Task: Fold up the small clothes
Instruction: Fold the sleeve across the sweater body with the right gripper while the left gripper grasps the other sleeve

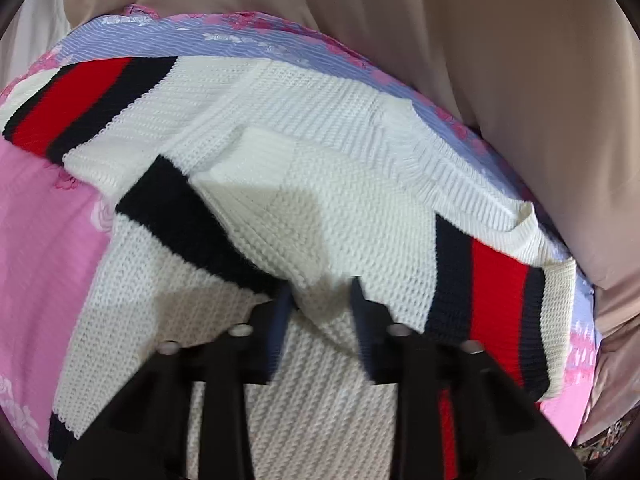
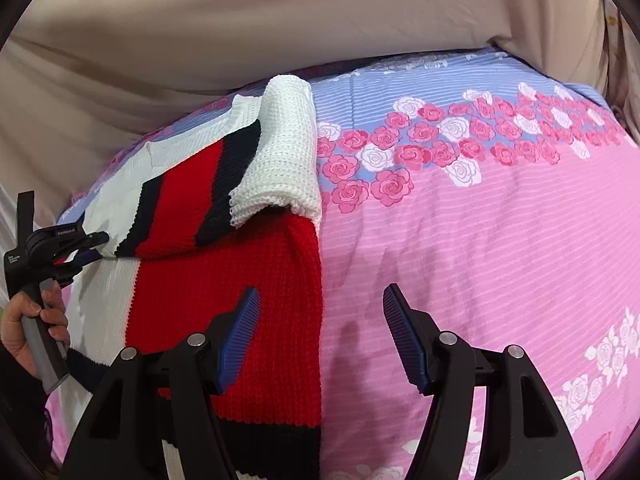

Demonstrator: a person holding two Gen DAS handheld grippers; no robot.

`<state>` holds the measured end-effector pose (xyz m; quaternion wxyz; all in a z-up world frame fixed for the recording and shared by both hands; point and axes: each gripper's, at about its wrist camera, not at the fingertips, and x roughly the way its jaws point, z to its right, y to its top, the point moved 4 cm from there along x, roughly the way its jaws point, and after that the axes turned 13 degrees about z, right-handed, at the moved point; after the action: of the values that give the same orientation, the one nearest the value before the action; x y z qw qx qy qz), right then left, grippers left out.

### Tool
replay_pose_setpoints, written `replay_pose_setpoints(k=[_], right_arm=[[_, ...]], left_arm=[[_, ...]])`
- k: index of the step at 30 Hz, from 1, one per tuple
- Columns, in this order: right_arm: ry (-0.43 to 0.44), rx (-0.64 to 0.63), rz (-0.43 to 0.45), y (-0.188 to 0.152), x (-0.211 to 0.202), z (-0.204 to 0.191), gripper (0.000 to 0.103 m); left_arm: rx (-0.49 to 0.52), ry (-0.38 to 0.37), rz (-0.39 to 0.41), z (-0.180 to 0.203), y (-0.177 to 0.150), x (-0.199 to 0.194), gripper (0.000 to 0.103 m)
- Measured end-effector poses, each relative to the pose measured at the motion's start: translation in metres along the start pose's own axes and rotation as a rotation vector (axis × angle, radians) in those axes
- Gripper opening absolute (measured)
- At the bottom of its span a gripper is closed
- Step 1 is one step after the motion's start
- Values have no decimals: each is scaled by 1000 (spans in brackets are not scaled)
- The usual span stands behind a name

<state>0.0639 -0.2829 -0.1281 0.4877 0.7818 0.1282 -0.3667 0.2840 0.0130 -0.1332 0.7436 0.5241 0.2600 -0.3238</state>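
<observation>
Chunky ribbed knit sweater (image 2: 224, 280) on smooth, matt printed cotton bedsheet (image 2: 480, 240).

The sweater (image 1: 320, 184) lies on the bed (image 2: 500, 240), with a sleeve (image 2: 284, 148) folded over its body. The left tongs (image 1: 320, 300) sit above the sweater's middle; the right tongs (image 2: 320, 320) straddle its right edge, the curtain (image 2: 280, 20) behind.

— What do I have on my screen?

— I see one knitted sweater (image 1: 340, 216), white with red and dark navy stripes. It lies on the bed, partly folded.

— And the sleeves?

— On my right camera one sleeve (image 2: 280, 148) is folded over the red body part, with its white cuff on top, at the sweater's right edge.
</observation>
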Motion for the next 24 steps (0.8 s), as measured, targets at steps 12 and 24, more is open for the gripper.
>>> replay_pose_setpoints(k=[12,24], right_arm=[[57,-39,-46,45,95,-20,34],[-38,89,-26,54,83,31,0]], left_arm=[[65,-68,84,11,31,-13,7],[53,-20,35,-15,19,17,6]])
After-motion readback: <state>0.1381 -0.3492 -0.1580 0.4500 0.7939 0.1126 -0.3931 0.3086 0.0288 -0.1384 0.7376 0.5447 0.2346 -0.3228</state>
